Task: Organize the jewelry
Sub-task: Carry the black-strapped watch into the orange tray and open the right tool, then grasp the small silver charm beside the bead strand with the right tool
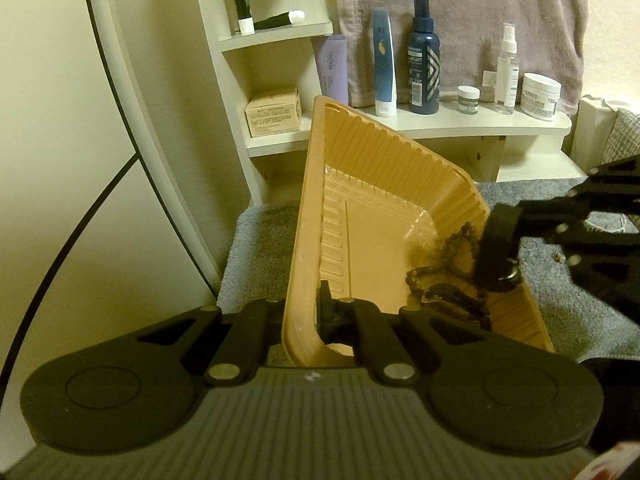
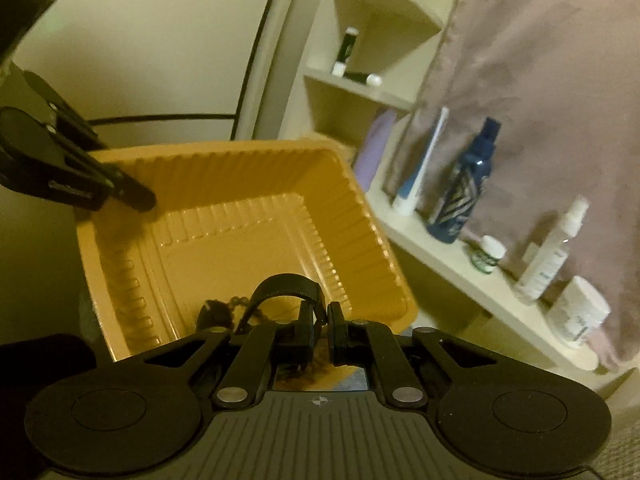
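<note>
Your left tongs (image 1: 298, 316) pinch the tray (image 1: 372, 216) wall, tilted; your right tongs (image 2: 320, 326), nearer, pinch a black strap (image 2: 286, 286) just above the beads (image 1: 448, 256) inside.

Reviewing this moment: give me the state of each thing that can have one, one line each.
Orange tray: tilted, one wall pinched, off level.
Left gripper: shut on the tray's wall.
Right gripper: shut on a black strap.
Black strap: looped, held over the tray.
Bead string: lying in the tray's low corner.
Dark blue bottle: upright, capped, on the shelf.
</note>
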Demonstrator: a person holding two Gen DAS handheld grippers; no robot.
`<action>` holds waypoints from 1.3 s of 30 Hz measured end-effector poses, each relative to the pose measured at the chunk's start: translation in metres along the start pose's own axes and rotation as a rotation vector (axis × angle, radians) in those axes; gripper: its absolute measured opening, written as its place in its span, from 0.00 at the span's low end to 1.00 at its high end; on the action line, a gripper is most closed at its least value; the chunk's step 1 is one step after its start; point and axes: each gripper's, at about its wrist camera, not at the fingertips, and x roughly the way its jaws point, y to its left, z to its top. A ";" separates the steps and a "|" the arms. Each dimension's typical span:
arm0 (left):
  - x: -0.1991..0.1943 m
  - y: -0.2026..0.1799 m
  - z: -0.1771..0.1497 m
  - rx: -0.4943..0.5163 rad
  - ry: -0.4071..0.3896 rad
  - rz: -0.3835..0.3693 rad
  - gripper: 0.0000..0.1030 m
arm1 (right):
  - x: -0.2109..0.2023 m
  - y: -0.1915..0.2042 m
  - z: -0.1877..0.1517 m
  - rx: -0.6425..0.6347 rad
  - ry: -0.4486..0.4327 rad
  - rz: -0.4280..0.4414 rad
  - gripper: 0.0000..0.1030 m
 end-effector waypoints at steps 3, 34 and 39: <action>0.000 0.000 0.000 -0.001 0.000 0.000 0.04 | 0.010 0.000 0.002 0.017 0.013 0.011 0.06; -0.001 -0.002 0.002 0.004 -0.002 -0.001 0.05 | -0.077 -0.081 -0.119 0.617 0.108 -0.279 0.20; -0.001 -0.002 0.002 0.005 -0.001 -0.001 0.05 | -0.064 -0.079 -0.112 0.549 0.104 -0.245 0.20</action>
